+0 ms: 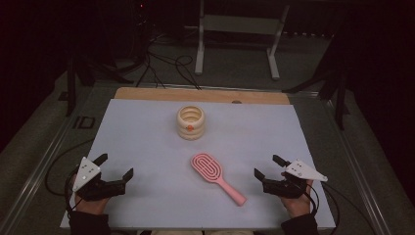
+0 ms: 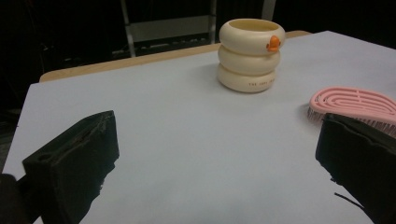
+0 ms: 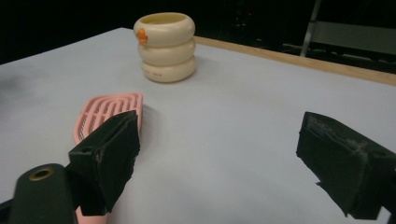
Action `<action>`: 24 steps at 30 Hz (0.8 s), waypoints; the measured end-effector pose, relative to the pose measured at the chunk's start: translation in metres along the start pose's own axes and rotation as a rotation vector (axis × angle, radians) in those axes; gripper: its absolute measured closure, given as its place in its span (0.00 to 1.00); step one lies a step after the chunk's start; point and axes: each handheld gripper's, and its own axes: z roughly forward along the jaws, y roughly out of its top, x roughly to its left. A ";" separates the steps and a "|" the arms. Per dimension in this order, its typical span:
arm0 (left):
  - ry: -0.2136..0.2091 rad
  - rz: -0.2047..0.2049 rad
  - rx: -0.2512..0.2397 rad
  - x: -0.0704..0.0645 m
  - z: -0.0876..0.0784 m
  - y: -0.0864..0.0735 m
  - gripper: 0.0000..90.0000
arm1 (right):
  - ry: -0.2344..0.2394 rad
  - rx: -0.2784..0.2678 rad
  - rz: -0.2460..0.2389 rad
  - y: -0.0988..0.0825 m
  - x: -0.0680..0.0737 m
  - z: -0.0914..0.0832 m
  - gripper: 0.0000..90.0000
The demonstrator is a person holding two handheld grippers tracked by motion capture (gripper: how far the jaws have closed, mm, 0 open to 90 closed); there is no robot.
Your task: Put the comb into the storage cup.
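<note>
Right now the pink plastic paddle hairbrush [image 1: 217, 176] lies flat on the pale blue sheet covering the bench [image 1: 147, 137], in the near middle of the scene, and nothing is gripping it. Its long axis runs on a diagonal: the slotted oval head points far and left, while the slim handle trails near and right, ending close to the right claw [image 1: 268, 167]. That claw sits just to the right of the handle tip with its black jaws spread wide and nothing between them; in the right gripper view the brush head shows past one jaw and the handle passes low beside it. The left claw [image 1: 115, 166] rests at the near left of the bench, also wide and holding nothing, well apart from the brush, with bare sheet between.

Judging by this layout, the right hand is the nearer one for a pick, and the handle is the end turned towards it; a grasp would want the jaws set across the handle's diagonal, not along it.

Farther back, near the bench's middle, stands a cream ribbed cup shaped like three stacked rings [image 1: 191, 122], bearing a small orange duck-bill mark on its side. It is upright, its mouth open to the top, and nothing can be seen inside it.
</note>
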 end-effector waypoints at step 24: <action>0.024 0.001 0.014 0.003 0.001 -0.002 0.00 | 0.054 0.151 0.029 0.021 0.006 0.017 0.08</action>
